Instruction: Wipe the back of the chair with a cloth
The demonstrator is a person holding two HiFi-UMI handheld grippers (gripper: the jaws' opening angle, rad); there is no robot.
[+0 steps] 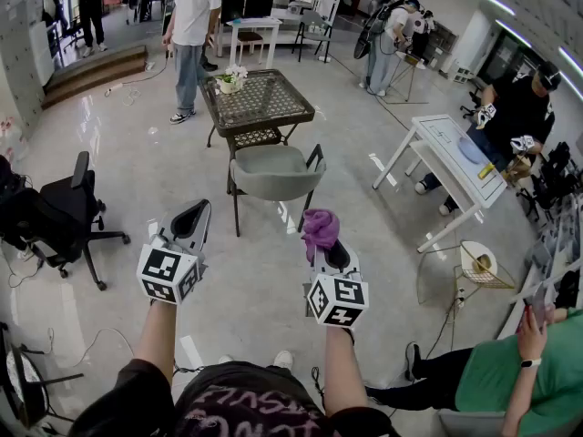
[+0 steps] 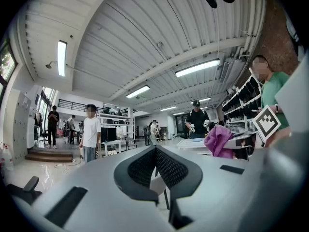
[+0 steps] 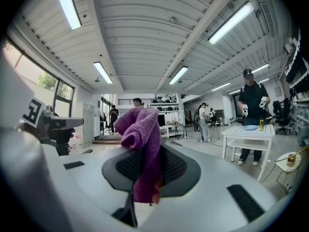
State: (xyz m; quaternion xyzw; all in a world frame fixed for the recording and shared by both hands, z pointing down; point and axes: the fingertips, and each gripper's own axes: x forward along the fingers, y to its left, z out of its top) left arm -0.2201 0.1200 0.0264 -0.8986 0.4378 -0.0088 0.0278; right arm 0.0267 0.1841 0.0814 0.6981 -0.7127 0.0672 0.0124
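A chair [image 1: 273, 173] with a grey-green shell and a thin black frame stands on the floor ahead of me, an arm's reach beyond both grippers. My right gripper [image 1: 321, 244] is shut on a bunched purple cloth [image 1: 319, 227], which sticks up out of the jaws and hangs down between them [image 3: 141, 132]. My left gripper [image 1: 200, 209] is held level with it, to the left, jaws shut and holding nothing. In the left gripper view a bit of the chair [image 2: 157, 183] shows under the closed pads, and the cloth [image 2: 218, 140] appears at the right.
A dark wicker table with a glass top [image 1: 258, 98] stands just behind the chair. A black office chair [image 1: 64, 212] is at the left, a white table [image 1: 455, 157] and a wire side table [image 1: 478, 264] at the right. Several people stand around; one in green [image 1: 510, 376] sits at lower right.
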